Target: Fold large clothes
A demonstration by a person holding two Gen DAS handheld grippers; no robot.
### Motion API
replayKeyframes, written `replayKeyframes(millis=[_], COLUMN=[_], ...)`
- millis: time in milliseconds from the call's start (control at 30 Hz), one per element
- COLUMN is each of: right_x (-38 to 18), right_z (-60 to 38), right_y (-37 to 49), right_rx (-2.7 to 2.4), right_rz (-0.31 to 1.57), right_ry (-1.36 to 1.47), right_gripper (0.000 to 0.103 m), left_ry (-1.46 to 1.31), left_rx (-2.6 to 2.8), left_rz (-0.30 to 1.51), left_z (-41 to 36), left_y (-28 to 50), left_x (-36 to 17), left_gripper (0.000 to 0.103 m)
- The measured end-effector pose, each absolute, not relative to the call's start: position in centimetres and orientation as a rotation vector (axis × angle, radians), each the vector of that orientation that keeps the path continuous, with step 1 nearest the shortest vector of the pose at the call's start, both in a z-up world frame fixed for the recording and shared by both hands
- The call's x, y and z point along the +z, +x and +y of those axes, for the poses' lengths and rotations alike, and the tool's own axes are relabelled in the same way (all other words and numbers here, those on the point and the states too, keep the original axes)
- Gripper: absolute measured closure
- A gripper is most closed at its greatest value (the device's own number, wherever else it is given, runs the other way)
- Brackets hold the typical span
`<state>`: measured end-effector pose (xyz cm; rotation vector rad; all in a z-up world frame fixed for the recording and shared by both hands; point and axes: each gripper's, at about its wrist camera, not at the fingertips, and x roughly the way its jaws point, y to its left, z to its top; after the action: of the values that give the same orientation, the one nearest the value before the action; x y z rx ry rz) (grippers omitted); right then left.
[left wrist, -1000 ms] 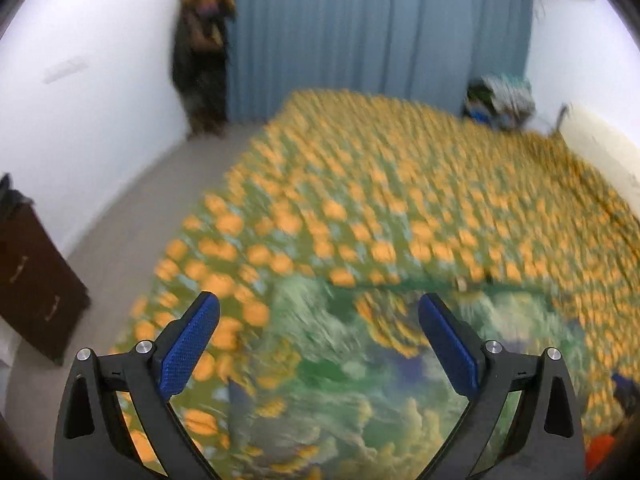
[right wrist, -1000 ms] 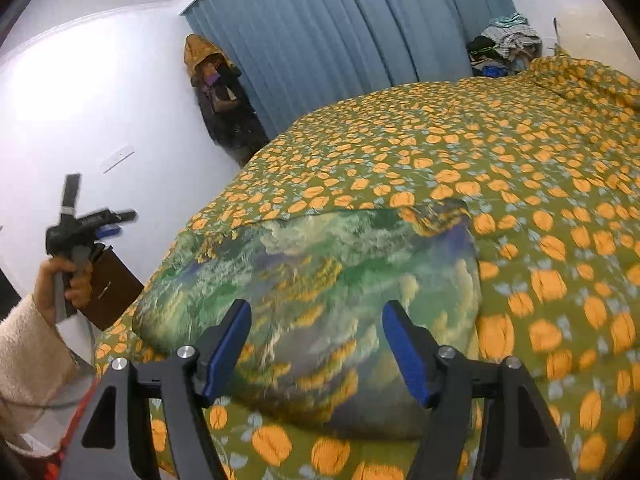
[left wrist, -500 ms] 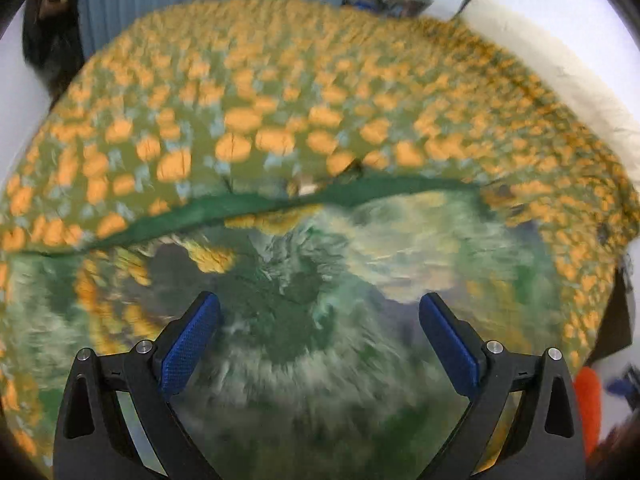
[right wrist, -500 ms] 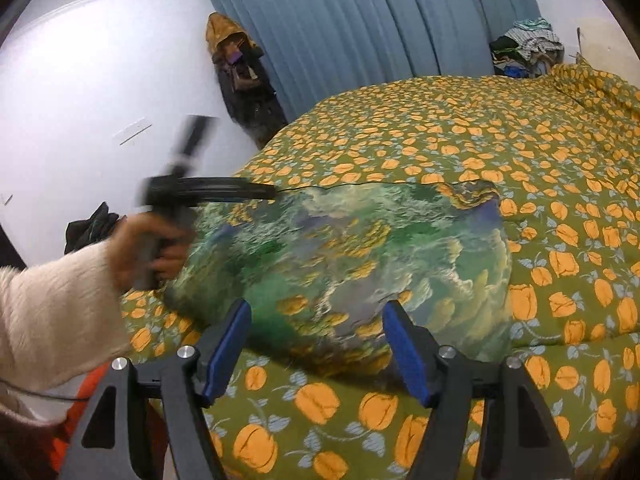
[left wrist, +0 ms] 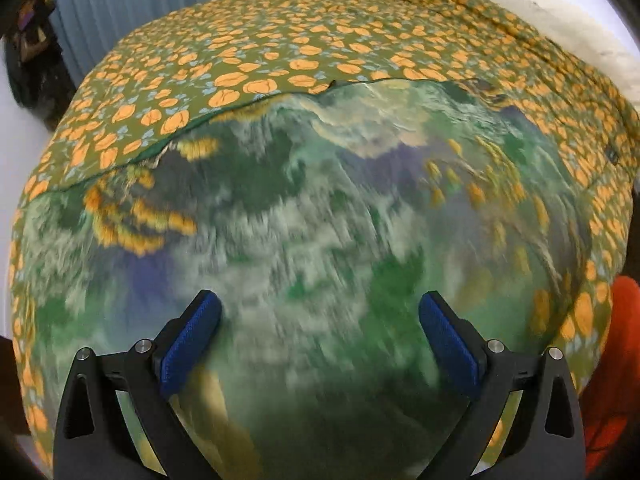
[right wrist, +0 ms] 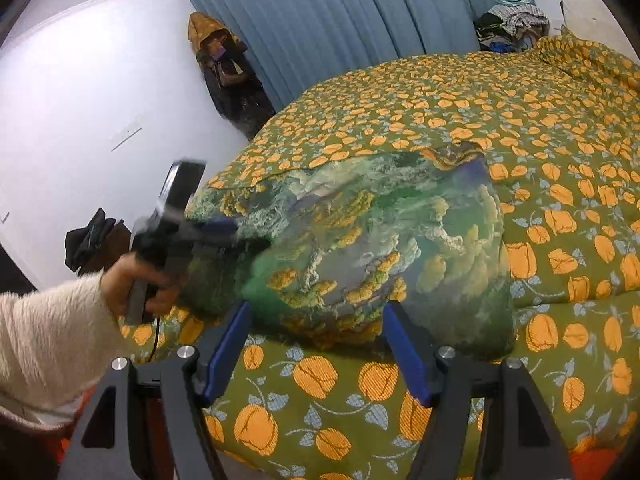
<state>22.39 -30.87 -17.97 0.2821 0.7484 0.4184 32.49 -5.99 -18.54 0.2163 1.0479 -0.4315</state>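
Green printed garment (right wrist: 384, 248) on orange-flowered bedspread (right wrist: 540, 128), blue curtain (right wrist: 360, 20) behind

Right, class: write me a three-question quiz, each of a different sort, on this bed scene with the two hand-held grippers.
1. True or false: the green cloud-print garment lies on the orange-flowered bedspread.
2. Which gripper is over the garment: (a) left gripper (b) right gripper?
3. Fill in: both grippers' fingers are ____.

Key: 1 true; 2 a; 3 open.
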Motion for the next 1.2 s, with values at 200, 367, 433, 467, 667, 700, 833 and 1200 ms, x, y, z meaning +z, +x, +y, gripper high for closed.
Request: replayKeyframes(millis=[200, 367, 433, 467, 667, 700, 833, 1200], right_x=[-18.2, -18.9, -18.8, -18.7, -18.9, -18.9, -19.0, -17.7], right_z=[-30.1, -29.3, -29.0, -28.8, -28.4, -28.3, -27.4, -24.0], right_y=[22.4, 22.8, 22.5, 22.3, 22.1, 22.1, 21.8, 23.9], right_rx=[0.423, 0.432, 0.436, 0.436, 0.431, 0.430, 0.420, 0.009], right_rz=[0.755, 0.785, 0.782, 0.781, 0.796, 0.798, 0.811, 0.941], right_ry=[0.247, 0.239, 0.222, 0.212, 0.193, 0.187, 0.154, -0.302], right_gripper=[0.033, 0.033, 0.033, 0.033, 0.033, 0.033, 0.033, 0.033], left_ry=[0.300, 0.272, 0.279, 0.286, 0.324, 0.324, 0.319, 0.249], left_rx=[-0.398, -0.400, -0.389, -0.380, -0.334, -0.329, -0.312, -0.301], left_rz=[1.006, 1.005, 1.010, 1.012, 1.008, 1.009, 1.014, 0.982], left_z=[-6.9, -6.5, -6.5, -6.5, -7.2, -7.2, -7.1, -6.0], left_y=[29.9, 30.1, 29.9, 29.7, 28.1, 28.0, 27.8, 25.9], left_x=[-19.7, -20.4, -20.0, -19.8, -19.6, -19.6, -19.5, -19.2], left_gripper=[0.001, 0.001, 0.001, 0.001, 0.001, 0.001, 0.001, 0.001])
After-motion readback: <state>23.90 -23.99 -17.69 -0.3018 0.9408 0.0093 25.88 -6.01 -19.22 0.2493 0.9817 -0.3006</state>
